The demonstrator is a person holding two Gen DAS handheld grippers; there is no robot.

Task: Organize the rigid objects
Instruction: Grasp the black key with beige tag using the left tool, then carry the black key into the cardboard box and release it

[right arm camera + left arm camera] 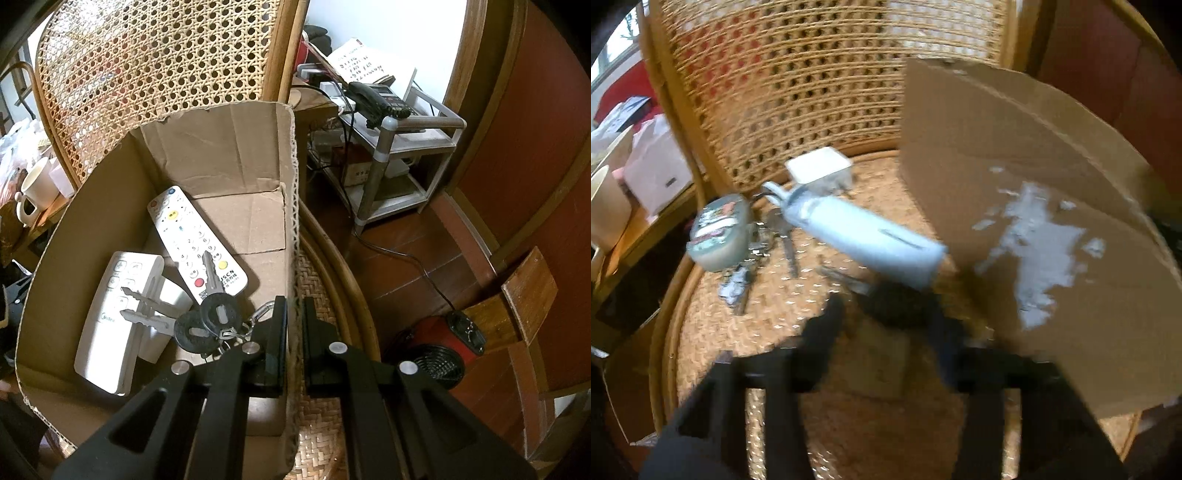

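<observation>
The right gripper (294,332) is closed narrow, and its two fingers pinch the near side wall of the cardboard box (236,155), one finger inside the box and one outside. That grip looks meant to steady the box on the woven chair seat (317,443) while things are dropped in.

Three things already lie inside the box. A white remote (114,314) lies flat by the left wall, a second remote with coloured buttons (192,236) slants toward the back corner, and a bunch of keys (207,314) is sprawled across both. These lie as if set down loosely, not lined up.

The left gripper (886,325) points down at the seat beside the box. Its fingers stand partly apart around a dark round thing (897,304). The left wrist view is blurred, so whether the pads press on that thing cannot be told.

The items left to sort lie beyond it on the seat:
- a pale blue long thing (871,240), with one end near the box wall
- a white charger (818,170) by the chair back
- a round tin (718,236)
- loose keys (783,236) beside the tin

The box stands just to the right of them, so each one needs only a short carry. The sorting appears partly done, and the dark thing is probably the next item to go in.
</observation>
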